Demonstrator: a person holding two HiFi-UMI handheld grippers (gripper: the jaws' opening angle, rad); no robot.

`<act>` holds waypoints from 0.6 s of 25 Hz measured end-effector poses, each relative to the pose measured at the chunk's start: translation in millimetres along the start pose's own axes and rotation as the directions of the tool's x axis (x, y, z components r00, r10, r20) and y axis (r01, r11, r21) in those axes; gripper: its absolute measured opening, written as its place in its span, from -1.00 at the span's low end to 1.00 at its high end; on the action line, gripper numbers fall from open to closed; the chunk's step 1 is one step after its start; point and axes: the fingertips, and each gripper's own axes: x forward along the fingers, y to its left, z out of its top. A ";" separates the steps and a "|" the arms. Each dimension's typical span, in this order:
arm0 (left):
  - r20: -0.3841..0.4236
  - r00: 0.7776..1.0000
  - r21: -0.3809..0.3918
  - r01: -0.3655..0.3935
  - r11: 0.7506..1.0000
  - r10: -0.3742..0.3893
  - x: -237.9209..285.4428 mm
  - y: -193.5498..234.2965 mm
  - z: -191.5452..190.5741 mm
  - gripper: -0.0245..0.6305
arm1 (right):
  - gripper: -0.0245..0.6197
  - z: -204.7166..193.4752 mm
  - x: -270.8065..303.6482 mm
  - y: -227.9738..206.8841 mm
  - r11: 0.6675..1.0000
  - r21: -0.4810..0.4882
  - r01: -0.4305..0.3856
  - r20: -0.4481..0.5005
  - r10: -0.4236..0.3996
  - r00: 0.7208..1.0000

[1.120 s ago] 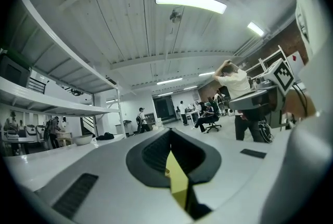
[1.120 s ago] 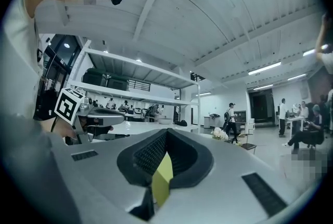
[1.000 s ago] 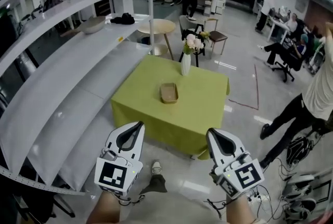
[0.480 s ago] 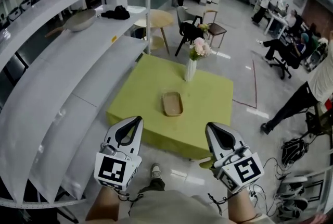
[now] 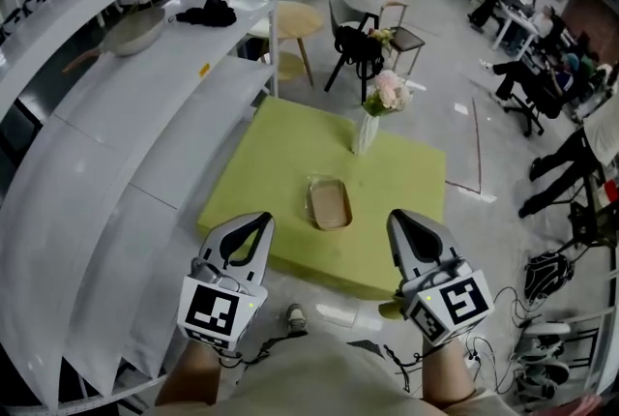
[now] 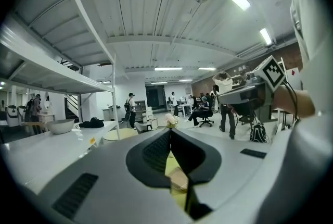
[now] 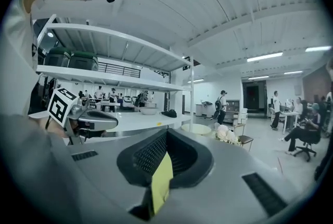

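Jaws clenched on nothing, my left gripper (image 5: 259, 222) and right gripper (image 5: 397, 219) hover near the surface (image 5: 280, 170); its tray (image 5: 330, 203) looks light and stiff, best gripped by the rim.

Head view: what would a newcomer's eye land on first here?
The table under its lime-green cloth stands out most against the pale grey floor, with a vase of pink flowers near its far edge and a small oblong tray near its middle. In the foreground the left gripper and right gripper hang side by side, both with jaws together and nothing between them.
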 end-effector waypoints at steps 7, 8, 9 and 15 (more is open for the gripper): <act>-0.008 1.000 -0.017 0.008 1.000 -0.008 26.7 15.5 -6.4 -0.91 | -0.91 -0.9 29.4 -15.6 1.000 0.012 0.008 -0.017 -0.008 1.000; -0.011 1.000 -0.024 0.007 1.000 -0.007 29.7 16.2 -8.4 -0.91 | -0.91 -1.4 31.9 -17.9 1.000 0.015 0.004 -0.014 -0.004 1.000; -0.017 1.000 -0.027 0.006 1.000 -0.007 33.0 16.4 -10.6 -0.91 | -0.90 -0.3 34.5 -19.8 1.000 0.027 -0.002 -0.004 0.002 1.000; -0.057 0.998 -0.012 -0.001 1.000 0.000 52.5 14.9 -18.3 -0.91 | -0.91 -7.5 43.7 -39.2 0.999 0.043 -0.015 -0.013 0.015 1.000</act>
